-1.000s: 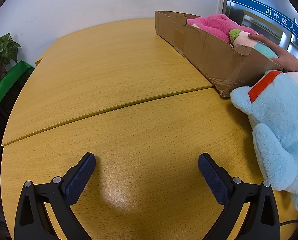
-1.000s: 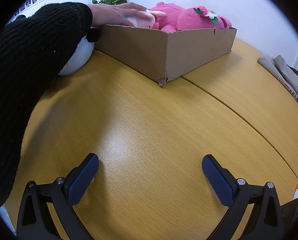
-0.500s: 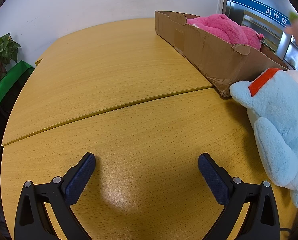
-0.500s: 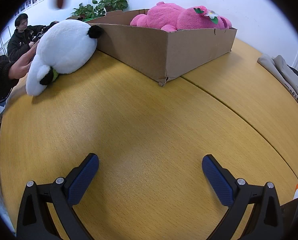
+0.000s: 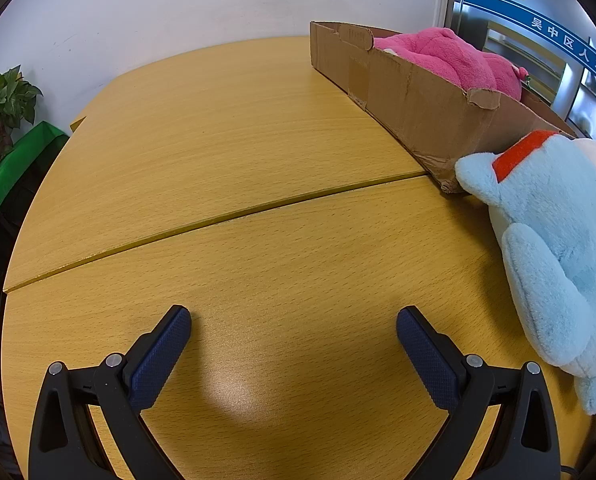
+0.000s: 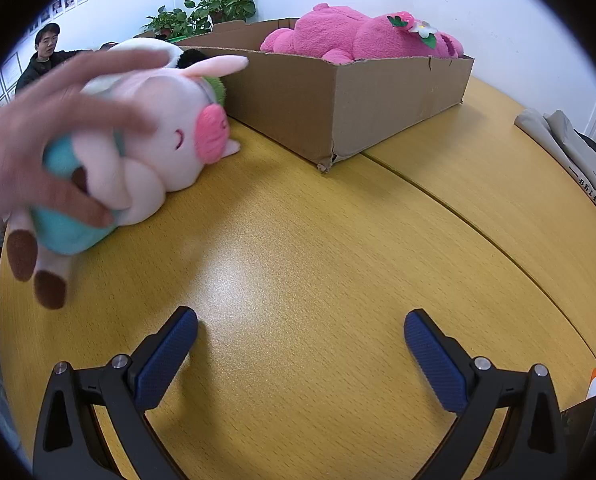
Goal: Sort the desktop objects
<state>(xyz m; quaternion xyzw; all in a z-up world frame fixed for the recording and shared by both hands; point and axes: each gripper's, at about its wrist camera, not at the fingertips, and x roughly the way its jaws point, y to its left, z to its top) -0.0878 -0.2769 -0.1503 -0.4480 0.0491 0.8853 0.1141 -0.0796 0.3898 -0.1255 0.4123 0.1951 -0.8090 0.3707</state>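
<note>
My left gripper (image 5: pixel 294 354) sits low over the table (image 5: pixel 226 152), jaws wide, nothing between them. My right gripper (image 6: pixel 301 358) likewise: wide and empty. Bare wood ahead of both; plenty of room to move forward. A seam (image 5: pixel 218 220) crosses the tabletop ahead of the left gripper and runs to the box corner.

Left view, near right: blue plush (image 5: pixel 553 248) lies on the table, long axis running toward me, red collar at the far end, head touching the box corner. Its near end is close to the table edge.

Right view, left side: a bare hand (image 6: pixel 38 136), blurred, grips a pig plush (image 6: pixel 158 136). The pig lies at the table, snout pointing right toward the box, brown feet nearest me. A white plush (image 6: pixel 146 46) shows just behind it, mostly hidden.

Further back: cardboard box (image 6: pixel 349 108), open top, one corner toward me. Inside lies a pink plush (image 6: pixel 357 36), lengthwise along the box. Folded cloth (image 6: pixel 569 156) near the far right table edge. Potted plants (image 6: pixel 202 12) beyond the box.
</note>
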